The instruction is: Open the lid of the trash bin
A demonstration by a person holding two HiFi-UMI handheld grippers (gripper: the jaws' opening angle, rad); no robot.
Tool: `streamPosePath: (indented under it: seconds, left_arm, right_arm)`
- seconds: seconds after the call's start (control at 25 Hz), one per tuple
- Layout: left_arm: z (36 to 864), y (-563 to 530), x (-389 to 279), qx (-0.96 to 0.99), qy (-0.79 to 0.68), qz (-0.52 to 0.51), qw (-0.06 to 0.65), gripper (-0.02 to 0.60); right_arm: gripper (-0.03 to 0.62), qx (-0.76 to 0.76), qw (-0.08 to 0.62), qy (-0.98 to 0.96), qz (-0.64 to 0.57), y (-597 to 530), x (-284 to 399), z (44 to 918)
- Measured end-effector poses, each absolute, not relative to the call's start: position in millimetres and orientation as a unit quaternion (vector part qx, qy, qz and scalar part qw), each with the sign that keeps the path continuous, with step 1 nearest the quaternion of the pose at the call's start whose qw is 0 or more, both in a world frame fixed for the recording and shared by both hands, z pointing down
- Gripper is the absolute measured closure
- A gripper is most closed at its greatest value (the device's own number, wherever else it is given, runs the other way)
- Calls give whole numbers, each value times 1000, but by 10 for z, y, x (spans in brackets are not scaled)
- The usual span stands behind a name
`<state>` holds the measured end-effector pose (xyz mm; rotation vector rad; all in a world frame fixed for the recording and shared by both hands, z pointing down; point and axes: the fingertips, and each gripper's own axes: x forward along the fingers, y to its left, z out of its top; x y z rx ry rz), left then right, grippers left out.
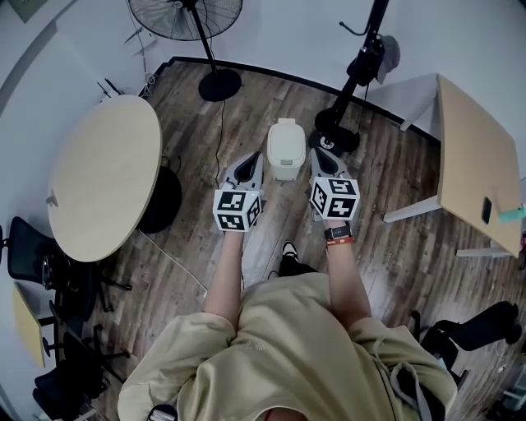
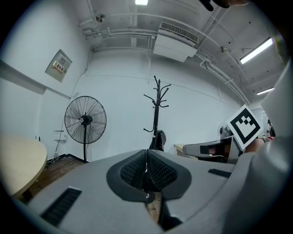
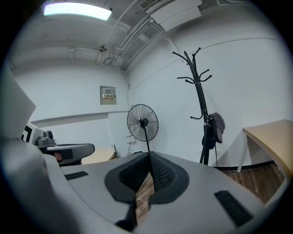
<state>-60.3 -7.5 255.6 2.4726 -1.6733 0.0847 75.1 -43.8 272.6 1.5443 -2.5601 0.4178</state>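
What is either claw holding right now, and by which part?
Nothing. The left claw and the right claw are both shut with nothing between their jaws. The trash bin sits closed between them, not gripped.

Person's holding L gripper (image 1: 248,160) & R gripper (image 1: 321,156); white trash bin (image 1: 286,168), lid (image 1: 286,136) shut, is sitting btwn them, near both tips.

place: office room | signs: round counter (image 1: 103,173), pedestal fan (image 1: 187,18), coat stand (image 3: 201,107), office chairs (image 1: 33,255), ceiling strip lights (image 2: 262,49), wood-look floor (image 1: 246,123)
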Motion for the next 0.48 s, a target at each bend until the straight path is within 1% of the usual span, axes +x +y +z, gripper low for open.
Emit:
streamPosePath:
  seconds: [0.28,0.48]
  left_arm:
    - [2668,-675,-386,820,-567,35,75,557]
    - [2919,-932,-312,808,-580,42,93,557]
  right_arm:
    - [591,485,61,-860,145,-1095,857,2854]
    - [592,445,52,-869,209,-1345,836,3076]
